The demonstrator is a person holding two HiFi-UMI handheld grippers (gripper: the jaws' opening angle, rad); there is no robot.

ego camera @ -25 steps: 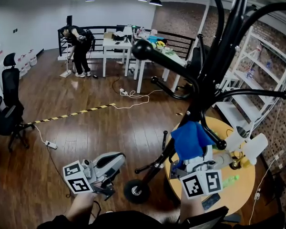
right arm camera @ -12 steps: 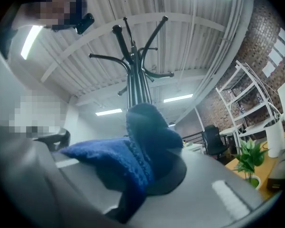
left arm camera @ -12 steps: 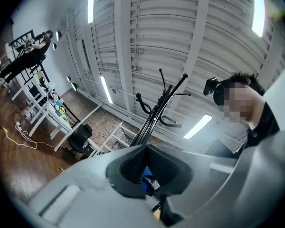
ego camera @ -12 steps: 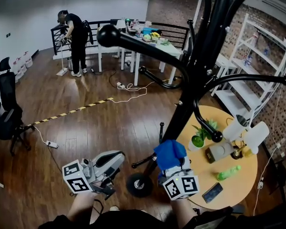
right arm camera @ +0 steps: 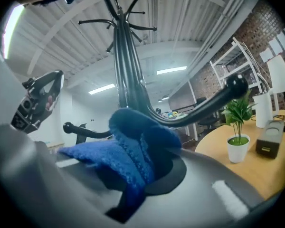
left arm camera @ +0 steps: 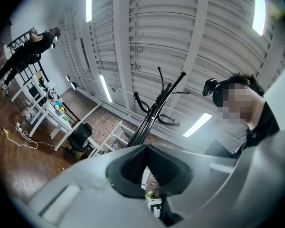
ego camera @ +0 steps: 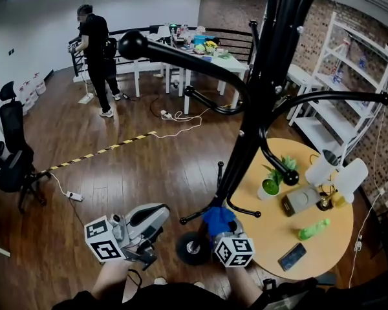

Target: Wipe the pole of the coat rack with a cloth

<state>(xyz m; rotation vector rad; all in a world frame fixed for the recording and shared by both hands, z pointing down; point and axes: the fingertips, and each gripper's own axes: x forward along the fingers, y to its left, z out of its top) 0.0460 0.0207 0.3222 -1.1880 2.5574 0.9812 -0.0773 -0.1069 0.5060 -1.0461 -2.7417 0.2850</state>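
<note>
The black coat rack pole [ego camera: 258,108] slants from the top right down to its round base [ego camera: 193,249]. My right gripper [ego camera: 224,231] is low on the pole, just above the base, shut on a blue cloth [ego camera: 218,217] that lies against the pole. In the right gripper view the cloth [right arm camera: 133,148] bunches between the jaws of the right gripper [right arm camera: 142,175], with the pole [right arm camera: 126,70] rising right behind it. My left gripper [ego camera: 156,215] hangs left of the base, away from the pole. In its own view the left gripper [left arm camera: 147,167] is shut on nothing, with the rack [left arm camera: 154,110] in the distance.
A round wooden table [ego camera: 271,254] stands right of the base with a potted plant [ego camera: 269,186], a green bottle [ego camera: 312,229], a phone [ego camera: 291,256] and white lamps [ego camera: 339,172]. Rack arms [ego camera: 181,53] jut left overhead. An office chair [ego camera: 10,154] stands left; a person [ego camera: 94,50] is at the back.
My right gripper has slid the blue cloth down the pole, from level with the table to just above the base. The left gripper stayed put. The person at the back straightened up.
</note>
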